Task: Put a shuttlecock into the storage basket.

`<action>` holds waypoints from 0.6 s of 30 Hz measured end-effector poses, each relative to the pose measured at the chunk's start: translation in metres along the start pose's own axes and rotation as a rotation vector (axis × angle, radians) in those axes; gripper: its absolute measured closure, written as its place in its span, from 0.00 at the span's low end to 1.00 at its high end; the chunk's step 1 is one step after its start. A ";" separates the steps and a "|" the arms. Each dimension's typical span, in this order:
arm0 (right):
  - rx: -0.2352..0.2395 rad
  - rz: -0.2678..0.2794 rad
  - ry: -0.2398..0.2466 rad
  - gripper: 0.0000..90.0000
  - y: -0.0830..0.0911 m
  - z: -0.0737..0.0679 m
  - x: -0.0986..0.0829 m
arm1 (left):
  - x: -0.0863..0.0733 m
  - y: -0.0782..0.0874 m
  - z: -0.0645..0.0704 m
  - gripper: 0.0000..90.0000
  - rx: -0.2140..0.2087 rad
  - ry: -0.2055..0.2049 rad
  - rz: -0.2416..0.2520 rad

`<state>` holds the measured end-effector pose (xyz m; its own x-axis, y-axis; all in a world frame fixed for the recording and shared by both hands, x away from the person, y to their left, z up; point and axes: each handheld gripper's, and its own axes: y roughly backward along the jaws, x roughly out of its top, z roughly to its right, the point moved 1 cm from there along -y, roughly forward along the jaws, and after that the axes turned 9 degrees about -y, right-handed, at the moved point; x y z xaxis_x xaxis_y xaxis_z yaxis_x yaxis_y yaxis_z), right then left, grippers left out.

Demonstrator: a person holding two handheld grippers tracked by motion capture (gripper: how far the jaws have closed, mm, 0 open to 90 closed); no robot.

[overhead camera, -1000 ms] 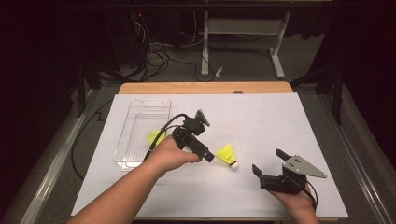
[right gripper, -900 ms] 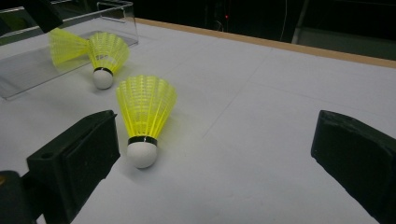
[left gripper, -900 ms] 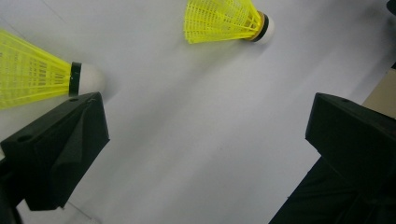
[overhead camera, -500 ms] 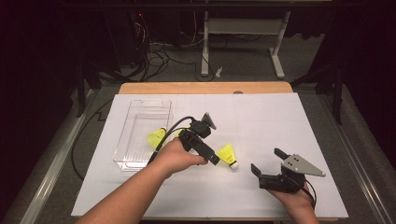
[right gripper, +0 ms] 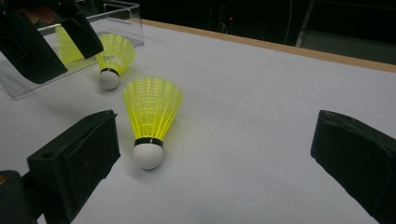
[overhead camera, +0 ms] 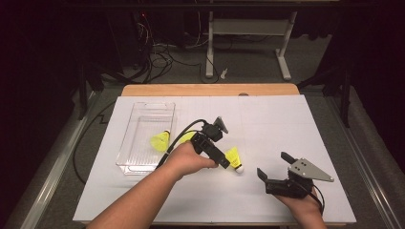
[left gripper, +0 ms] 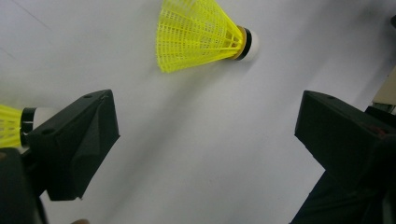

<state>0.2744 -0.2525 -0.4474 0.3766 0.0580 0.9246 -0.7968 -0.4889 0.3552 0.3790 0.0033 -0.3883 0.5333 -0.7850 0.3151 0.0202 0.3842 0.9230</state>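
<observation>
Lying just beyond the spread left tongs (left gripper: 205, 135): shuttlecock (left gripper: 201, 35).

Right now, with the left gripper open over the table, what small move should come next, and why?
Probably ease the left gripper forward until the shuttlecock sits between its jaws; they stand open and it lies just ahead, untouched.

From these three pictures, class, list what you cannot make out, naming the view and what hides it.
1. High view: the shuttlecock beside the clear plastic bin is mostly covered by the left gripper and its cable.
2. High view: the jaws of the left gripper overlap the nearer shuttlecock, so their gap is unclear.
3. Left gripper view: a shuttlecock is cut off by the left edge.
4. Right gripper view: the shuttlecock in the bin is half hidden by the other gripper's jaws.
</observation>
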 end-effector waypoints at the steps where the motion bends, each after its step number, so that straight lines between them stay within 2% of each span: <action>1: 0.001 -0.002 0.003 0.02 0.000 0.000 0.000 | 0.001 -0.001 -0.001 0.09 0.001 0.005 0.002; 7: -0.001 -0.003 -0.004 0.02 0.001 0.002 -0.001 | 0.007 -0.005 -0.004 0.14 -0.002 0.001 0.022; 18: -0.009 -0.006 -0.015 0.02 0.002 0.003 -0.002 | 0.013 -0.018 -0.021 0.24 -0.015 -0.009 0.017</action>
<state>0.2731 -0.2562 -0.4490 0.3886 0.0477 0.9202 -0.7984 -0.4810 0.3622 0.4034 -0.0040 -0.4054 0.5265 -0.7824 0.3326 0.0242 0.4048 0.9141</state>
